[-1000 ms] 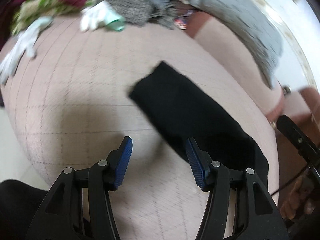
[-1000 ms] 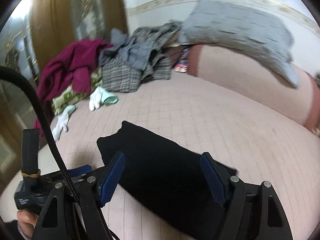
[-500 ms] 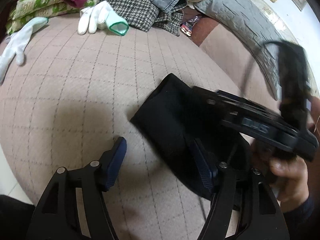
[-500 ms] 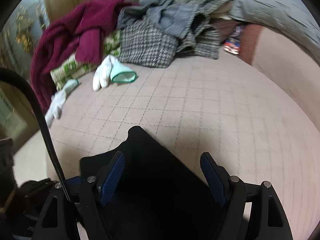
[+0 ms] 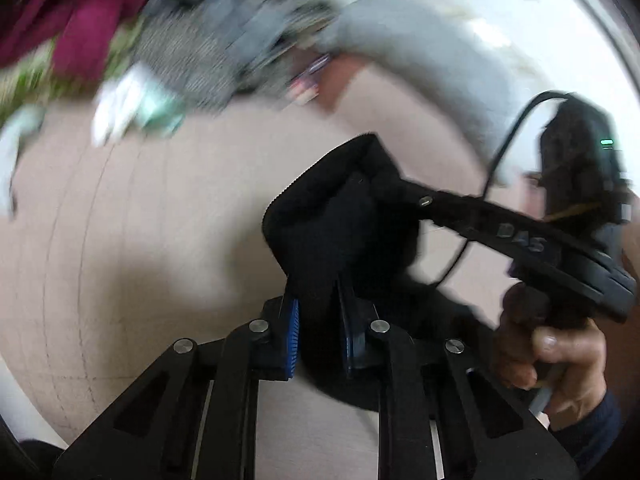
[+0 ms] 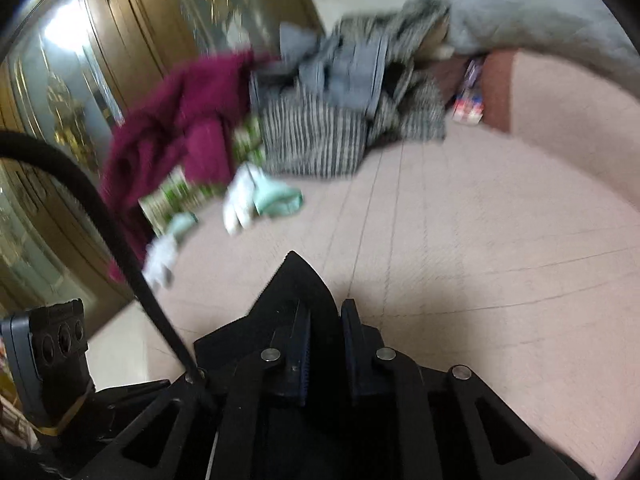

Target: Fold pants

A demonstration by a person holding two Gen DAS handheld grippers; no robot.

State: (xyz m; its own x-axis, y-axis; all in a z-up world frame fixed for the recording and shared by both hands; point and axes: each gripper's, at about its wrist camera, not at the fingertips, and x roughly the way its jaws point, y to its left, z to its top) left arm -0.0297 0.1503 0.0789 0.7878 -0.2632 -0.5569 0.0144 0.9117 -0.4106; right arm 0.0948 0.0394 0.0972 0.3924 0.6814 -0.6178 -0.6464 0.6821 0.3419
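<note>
Pink quilted bedspread [image 6: 480,248], stitched in a square grid, covered the bed and served as the working surface.

Item: black pants [image 5: 332,232], lying on the bedspread near its front edge, partly lifted and bunched into a fold between the two tools.

Item: left gripper [image 5: 318,332], blue-padded, its jaws having just closed; they stood narrow, pinched on a gather of the black cloth, which rose from between the pads.

Item: right gripper [image 6: 325,344], jaws likewise just closed, narrow, clamped on a peaked corner of the same pants. In the left wrist view this tool reached in from the right, its tip buried in the fold, a hand [image 5: 560,356] wrapped on its handle, dark sleeve at the wrist.

Item: pile of clothes [image 6: 332,112] at the far end of the bed, well apart from the pants, with a maroon garment [image 6: 180,120] beside it.

Item: white glove with a green cuff [image 6: 260,200], near the pile. View blurred.

Item: grey quilted pillow [image 6: 540,12], far right.
</note>
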